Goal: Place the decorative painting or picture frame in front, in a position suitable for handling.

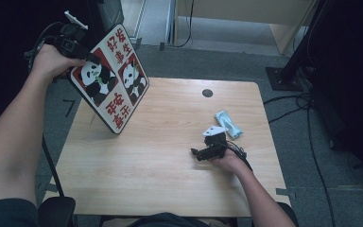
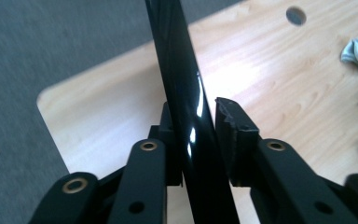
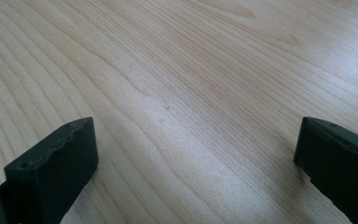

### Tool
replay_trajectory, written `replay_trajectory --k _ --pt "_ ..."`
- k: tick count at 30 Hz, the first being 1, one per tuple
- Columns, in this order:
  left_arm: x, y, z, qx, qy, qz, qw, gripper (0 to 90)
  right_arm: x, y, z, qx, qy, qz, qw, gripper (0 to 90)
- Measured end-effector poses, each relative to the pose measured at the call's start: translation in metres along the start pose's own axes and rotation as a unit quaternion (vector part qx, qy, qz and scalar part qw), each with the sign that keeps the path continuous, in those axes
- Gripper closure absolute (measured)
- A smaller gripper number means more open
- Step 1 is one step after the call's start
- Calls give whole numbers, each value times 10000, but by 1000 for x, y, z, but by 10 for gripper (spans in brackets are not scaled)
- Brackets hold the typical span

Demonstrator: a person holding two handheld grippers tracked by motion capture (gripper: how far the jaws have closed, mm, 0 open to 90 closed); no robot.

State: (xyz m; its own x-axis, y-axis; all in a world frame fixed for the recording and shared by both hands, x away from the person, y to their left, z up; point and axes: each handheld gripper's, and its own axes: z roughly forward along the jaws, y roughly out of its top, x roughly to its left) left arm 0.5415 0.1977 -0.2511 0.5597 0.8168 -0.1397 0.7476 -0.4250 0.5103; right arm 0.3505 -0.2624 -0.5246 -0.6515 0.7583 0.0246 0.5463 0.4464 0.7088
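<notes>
My left hand-held gripper (image 1: 82, 53) has its jaws clamped on the upper edge of the panda tray (image 1: 109, 78), at about ten o'clock from the middle of the table (image 1: 160, 189). The tray hangs tilted in the air, its printed face turned toward me and its lowest corner close above the table's left part; whether that corner touches I cannot tell. In the left gripper view the tray's glossy black rim (image 2: 186, 116) runs straight up between the jaws, with one pad hard against it and the other close on the far side, so the grip sits on the thin edge, where a flat thing can be lifted at all. My right hand-held gripper (image 1: 199, 152) rests low at about four o'clock, jaws wide and empty, over bare wood. Just beyond it, toward two o'clock, lies a pale blue packet (image 1: 229, 124), untouched, well apart from the tray.
</notes>
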Motion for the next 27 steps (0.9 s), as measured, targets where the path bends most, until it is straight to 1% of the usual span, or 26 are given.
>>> replay_trajectory --k 2,6,7,8,9,12,13,14,15,16,18,19,21,23,26,27 --pt "2 1 0 22 -132 -160 9998 763 0 0 0 -2 1 4 10000 0" --pt "0 3 -1 53 -189 -271 9994 791 0 0 0 -3 3 -9 10000 0" --pt "-1 3 -2 59 -217 -251 9994 793 0 0 0 -3 2 -8 10000 0" --pt "-5 3 -3 75 -218 -188 9996 794 0 0 0 -3 3 -10 10000 0" --pt "-5 3 -3 75 -218 -188 9996 796 0 0 0 -3 3 -10 10000 0" --pt "-15 5 -5 111 -184 -80 9997 797 0 0 0 -4 2 -13 10000 0" --pt "-18 5 -7 101 -174 -17 9998 797 0 0 0 1 10 -9 10000 0" --pt "-20 4 -8 95 -203 -20 9997 796 0 0 0 1 13 -12 10000 0" --pt "-24 4 -12 73 -233 77 9997 796 -1 -1 0 -3 25 -39 10000 0" --pt "-24 4 -12 73 -233 77 9997 796 -1 -1 0 -3 25 -39 10000 0" --pt "-31 3 -18 37 -181 186 9997 799 -1 -1 -1 2 31 -42 10000 0" --pt "-32 2 -20 33 -244 203 9995 802 -1 -1 -1 3 33 -38 10000 0" --pt "-37 1 -22 80 -269 310 9991 802 -1 -1 -1 4 32 -37 10000 0" --pt "-43 0 -25 96 -295 363 9989 801 -1 -1 -1 4 29 -38 10000 0" --pt "-51 -3 -29 35 -400 490 9980 800 -1 -1 -1 16 36 -42 10000 0" --pt "-53 -4 -31 4 -442 502 9978 800 -1 -1 -1 12 38 -44 10000 0"
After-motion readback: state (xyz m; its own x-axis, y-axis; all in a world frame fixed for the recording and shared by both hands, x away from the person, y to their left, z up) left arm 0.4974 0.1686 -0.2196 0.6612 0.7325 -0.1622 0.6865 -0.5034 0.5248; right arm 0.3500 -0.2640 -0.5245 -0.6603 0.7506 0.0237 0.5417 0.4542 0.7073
